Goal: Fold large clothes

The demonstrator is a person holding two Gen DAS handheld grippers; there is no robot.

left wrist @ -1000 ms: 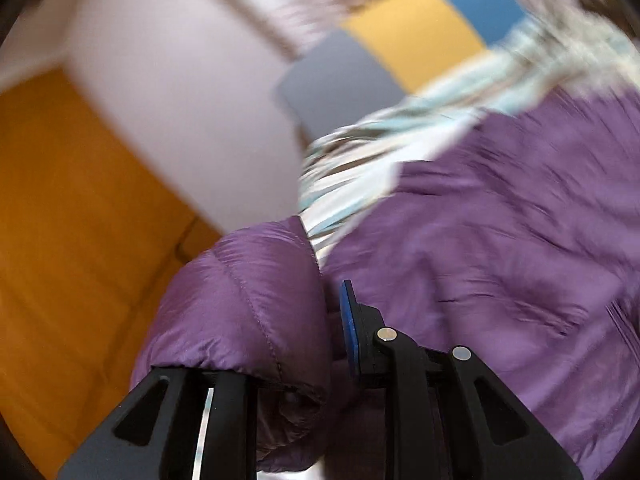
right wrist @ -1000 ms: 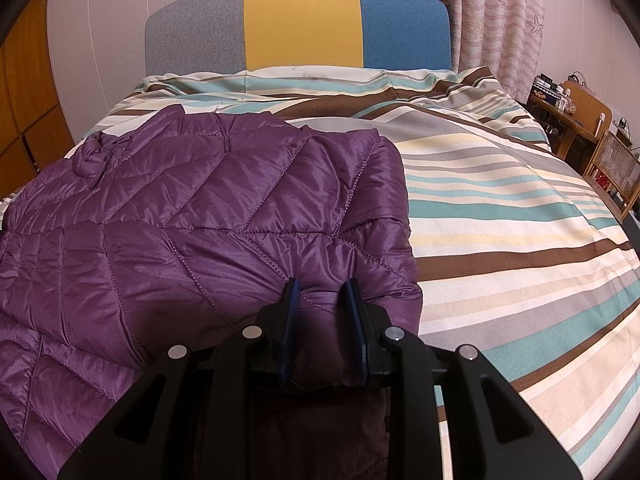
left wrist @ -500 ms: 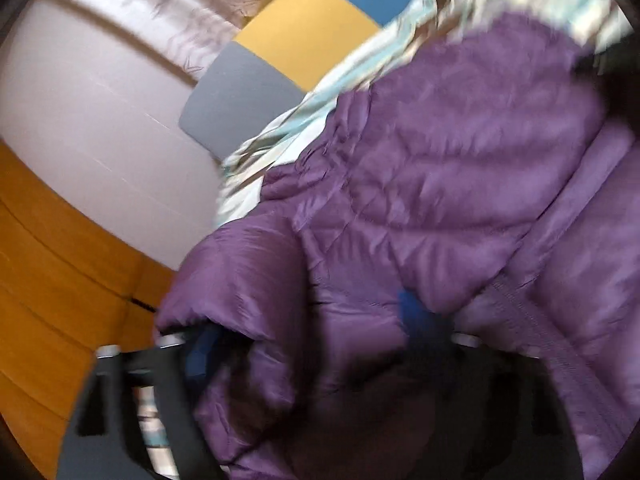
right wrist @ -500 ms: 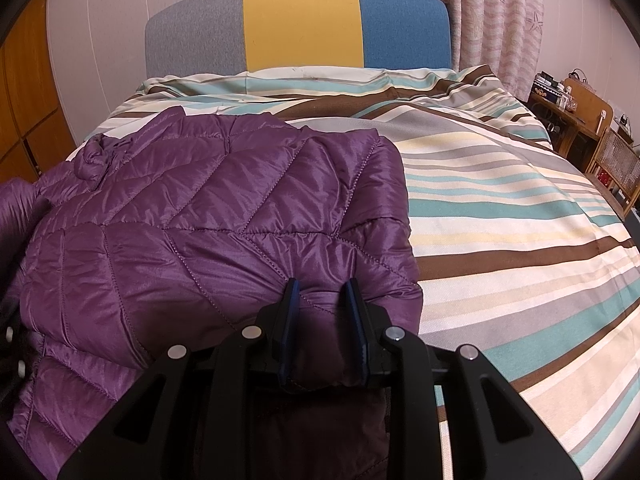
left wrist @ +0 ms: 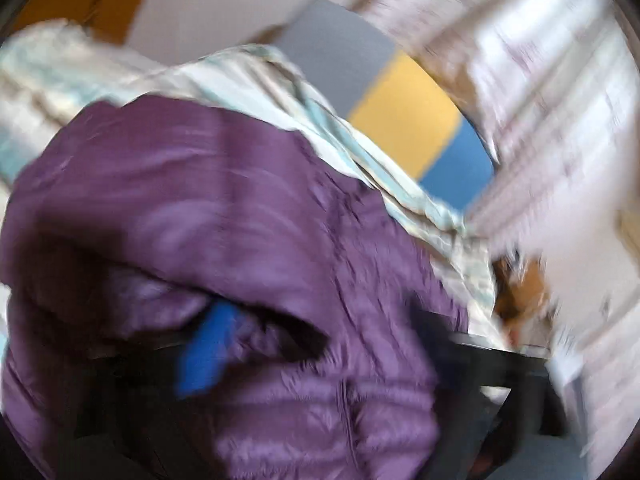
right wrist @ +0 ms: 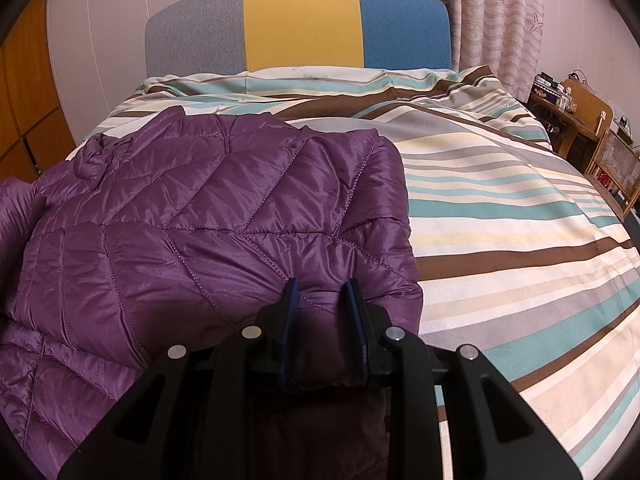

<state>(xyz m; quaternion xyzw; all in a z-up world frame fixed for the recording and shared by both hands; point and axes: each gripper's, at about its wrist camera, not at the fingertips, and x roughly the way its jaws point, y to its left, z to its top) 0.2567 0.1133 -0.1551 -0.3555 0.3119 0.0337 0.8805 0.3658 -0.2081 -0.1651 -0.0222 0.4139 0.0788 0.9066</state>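
Observation:
A purple quilted jacket lies on the left half of a striped bed cover. My right gripper is shut on the jacket's near right corner, with puffy fabric bunched between its blue pads. The left wrist view is heavily blurred. There the jacket fills the lower left, and a bulge of it sits between the jaws of my left gripper. Those jaws are closing. The face of one blue pad shows bare beside a dark gap, so the pads do not press on the cloth. The other finger is mostly hidden.
A grey, yellow and blue headboard stands at the bed's far end, with patterned curtains behind it. Orange wooden cupboards line the left wall. A wooden desk and chair with small items stand at the right of the bed.
The left gripper let go of the purple sleeve end, spread wide and rolled over the jacket, and its jaws now stand narrower. The right gripper has not moved.

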